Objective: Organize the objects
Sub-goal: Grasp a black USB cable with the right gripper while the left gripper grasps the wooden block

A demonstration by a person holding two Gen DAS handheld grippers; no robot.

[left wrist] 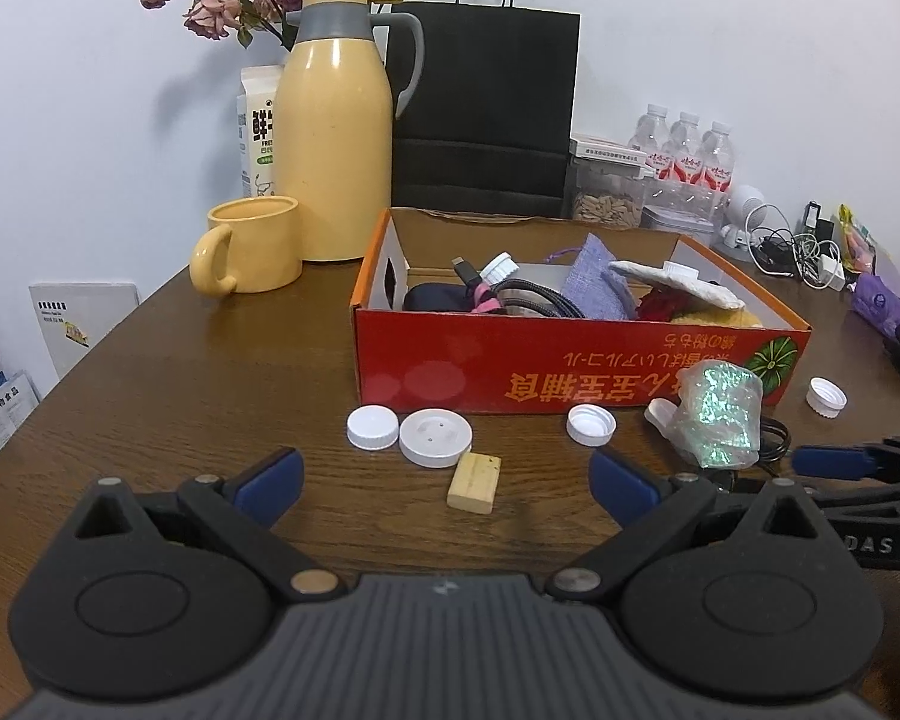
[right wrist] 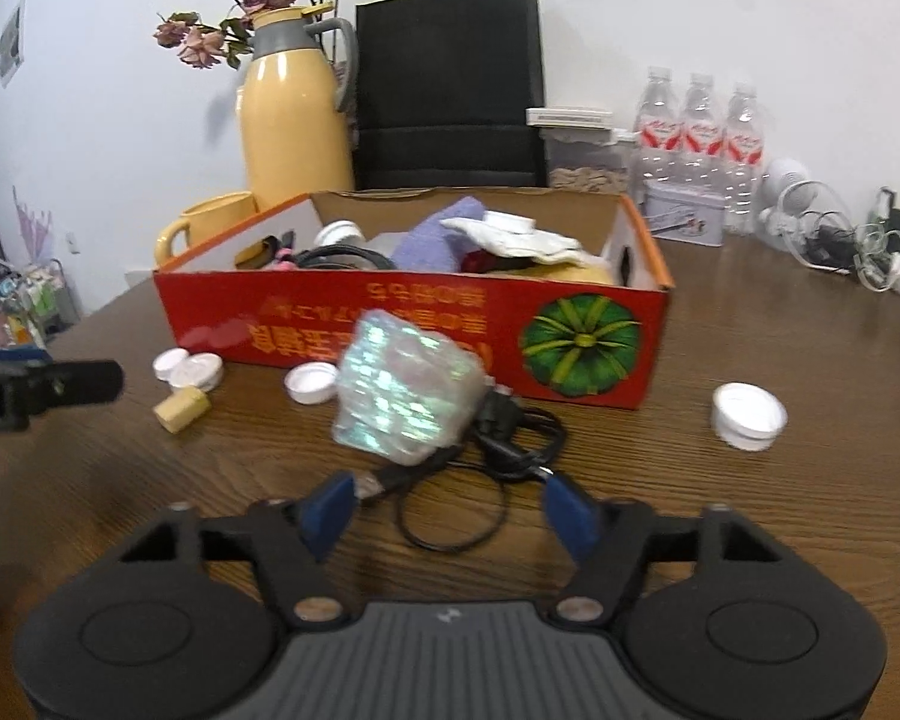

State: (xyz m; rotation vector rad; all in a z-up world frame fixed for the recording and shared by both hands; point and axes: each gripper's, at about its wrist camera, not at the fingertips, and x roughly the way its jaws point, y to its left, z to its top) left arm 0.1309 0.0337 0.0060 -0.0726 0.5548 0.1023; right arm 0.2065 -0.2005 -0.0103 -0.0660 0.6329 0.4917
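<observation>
A red cardboard box (left wrist: 570, 372) (right wrist: 390, 330) stands on the wooden table, holding cables, a purple pouch, white lids and cloth. In front of it lie white caps (left wrist: 372, 427) (left wrist: 591, 425), a round white lid (left wrist: 435, 437), a small wooden block (left wrist: 474, 483) (right wrist: 181, 408), an iridescent wrapped packet (left wrist: 720, 414) (right wrist: 405, 384) and a black cable (right wrist: 498, 438). Another white cap (right wrist: 747, 414) lies to the right. My left gripper (left wrist: 444, 480) is open, with the block between its fingers' reach. My right gripper (right wrist: 450, 504) is open just before the packet and cable.
A yellow thermos (left wrist: 336, 126), a yellow mug (left wrist: 252, 252), a black paper bag (left wrist: 486, 108), dried roses, water bottles (left wrist: 684, 150), a seed jar and tangled chargers (left wrist: 798, 246) stand behind the box. The table's left edge runs near the mug.
</observation>
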